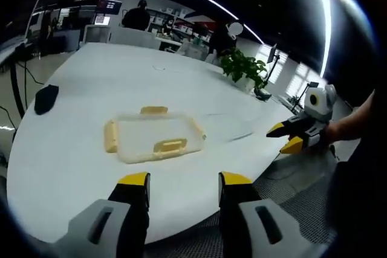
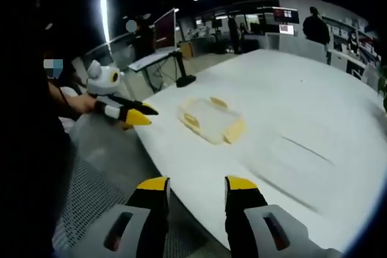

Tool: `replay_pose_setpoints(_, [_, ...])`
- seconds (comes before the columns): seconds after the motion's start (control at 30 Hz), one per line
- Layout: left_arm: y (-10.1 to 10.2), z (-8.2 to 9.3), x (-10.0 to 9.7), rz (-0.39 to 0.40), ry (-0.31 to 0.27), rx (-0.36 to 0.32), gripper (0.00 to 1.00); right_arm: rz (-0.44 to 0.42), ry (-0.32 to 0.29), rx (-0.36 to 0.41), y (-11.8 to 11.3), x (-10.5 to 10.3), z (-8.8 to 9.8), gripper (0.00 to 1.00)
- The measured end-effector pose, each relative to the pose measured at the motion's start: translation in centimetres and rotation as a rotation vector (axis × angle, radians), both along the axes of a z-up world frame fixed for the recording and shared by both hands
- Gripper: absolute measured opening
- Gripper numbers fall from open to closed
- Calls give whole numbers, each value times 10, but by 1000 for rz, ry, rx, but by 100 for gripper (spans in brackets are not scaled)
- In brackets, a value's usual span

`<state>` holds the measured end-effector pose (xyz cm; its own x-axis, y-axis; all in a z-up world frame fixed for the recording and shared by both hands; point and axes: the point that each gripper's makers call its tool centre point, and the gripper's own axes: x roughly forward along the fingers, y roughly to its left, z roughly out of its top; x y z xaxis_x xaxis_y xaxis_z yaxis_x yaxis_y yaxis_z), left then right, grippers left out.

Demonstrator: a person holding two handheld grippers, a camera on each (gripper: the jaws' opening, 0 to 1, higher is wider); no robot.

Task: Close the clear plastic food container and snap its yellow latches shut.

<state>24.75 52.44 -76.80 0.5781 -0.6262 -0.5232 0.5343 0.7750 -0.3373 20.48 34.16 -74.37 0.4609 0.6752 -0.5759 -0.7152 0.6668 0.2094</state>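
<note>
A clear plastic food container [image 1: 154,138] with yellow latches [image 1: 169,146] lies flat on the white table [image 1: 103,83], its lid resting on it. My left gripper [image 1: 184,180] hovers open near the table's front edge, short of the container. My right gripper [image 1: 289,136] shows at the right, off the table's edge, jaws apart. In the right gripper view the container [image 2: 211,119] sits near the table's edge, my right gripper [image 2: 196,183] is open and well back from it, and the left gripper [image 2: 138,115] comes in from the left, held by a hand.
A black object [image 1: 46,98] lies at the table's left side. A potted plant [image 1: 243,66] stands at the far right end. A monitor on a stand [image 2: 170,40] and desks with people stand beyond. Grey floor [image 2: 97,179] lies below the table's edge.
</note>
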Motion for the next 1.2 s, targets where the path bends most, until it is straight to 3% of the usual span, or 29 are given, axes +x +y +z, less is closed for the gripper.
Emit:
replay_pose_setpoints(0.27, [-2,5,0,-16,-8,4,44,-28,5,17,-6,8,-2,36])
replay_pose_setpoints(0.57, [-1,11,11,-21,-35,6,44,-50,-16,52,1,22,10,36])
replay_pose_setpoints(0.63, [2,11,15,-19,-38,18,44,-125,-20,164,9,37,28,36])
replay_pose_setpoints(0.73, [6,11,19,-23,-46,25,44,-166,-44,215,14,52,42,36])
replay_pose_setpoints(0.8, [5,14,20,-32,-62,16,44,-201,-25,282,20,61,52,36])
replay_pose_setpoints(0.93, [3,19,23,-55,-80,15,46,-157,-45,253,30,66,55,36])
replay_pose_setpoints(1.03, [1,19,22,-108,-106,57,43,-145,-40,256,35,65,53,36])
replay_pose_setpoints(1.2, [4,17,31,-90,-107,48,42,-159,-23,288,40,66,51,37])
